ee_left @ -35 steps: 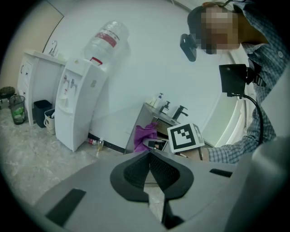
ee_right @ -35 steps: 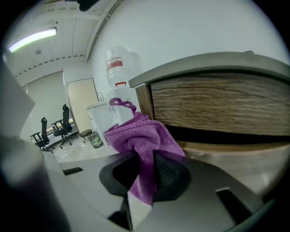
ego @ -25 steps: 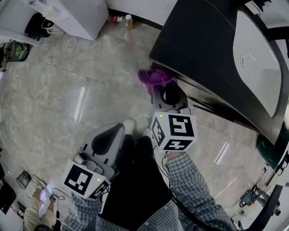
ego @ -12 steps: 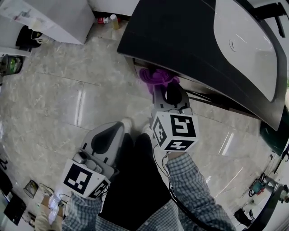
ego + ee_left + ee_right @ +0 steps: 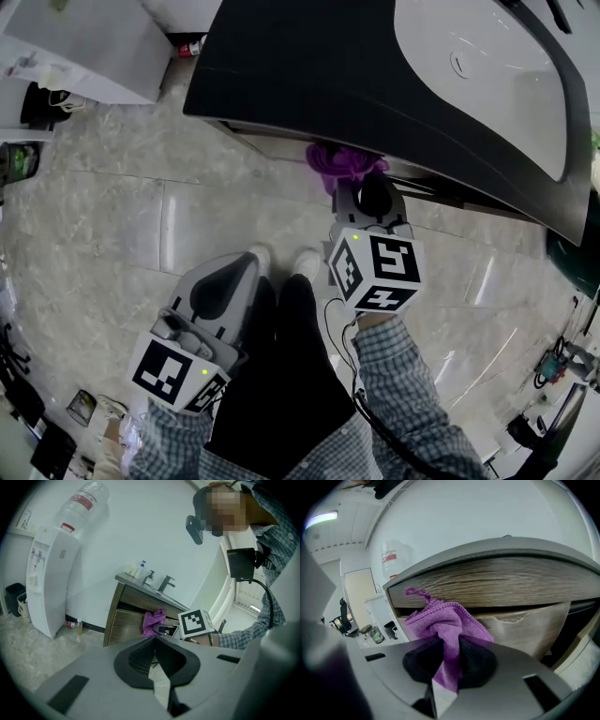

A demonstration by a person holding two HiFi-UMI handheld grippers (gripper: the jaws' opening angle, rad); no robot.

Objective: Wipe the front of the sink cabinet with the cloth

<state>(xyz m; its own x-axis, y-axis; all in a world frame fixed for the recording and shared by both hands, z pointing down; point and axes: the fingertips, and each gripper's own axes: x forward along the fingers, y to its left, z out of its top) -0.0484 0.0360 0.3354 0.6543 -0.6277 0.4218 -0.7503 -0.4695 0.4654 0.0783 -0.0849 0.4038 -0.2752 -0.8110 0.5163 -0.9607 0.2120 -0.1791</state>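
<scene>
**Purple cloth held at the cabinet front**

Head view: the right gripper [image 5: 361, 190] pinches a bunched purple cloth [image 5: 342, 161] just under the edge of the dark countertop [image 5: 309, 66]. The left gripper [image 5: 242, 270] hangs low beside the person's legs, well apart, over open floor [image 5: 112, 206].

Left gripper view: its jaws are pressed together with nothing between them.

Right gripper view: the jaws clamp the cloth's middle. The cloth runs up from them toward the wooden drawer front [image 5: 520, 581], one corner curling up to the left. Contact with the wood cannot be told.

Purple cloth [image 5: 440, 620] bunched, pinched in right hand-held gripper [image 5: 449, 648], at wood-grain sink cabinet front [image 5: 511, 585].
</scene>
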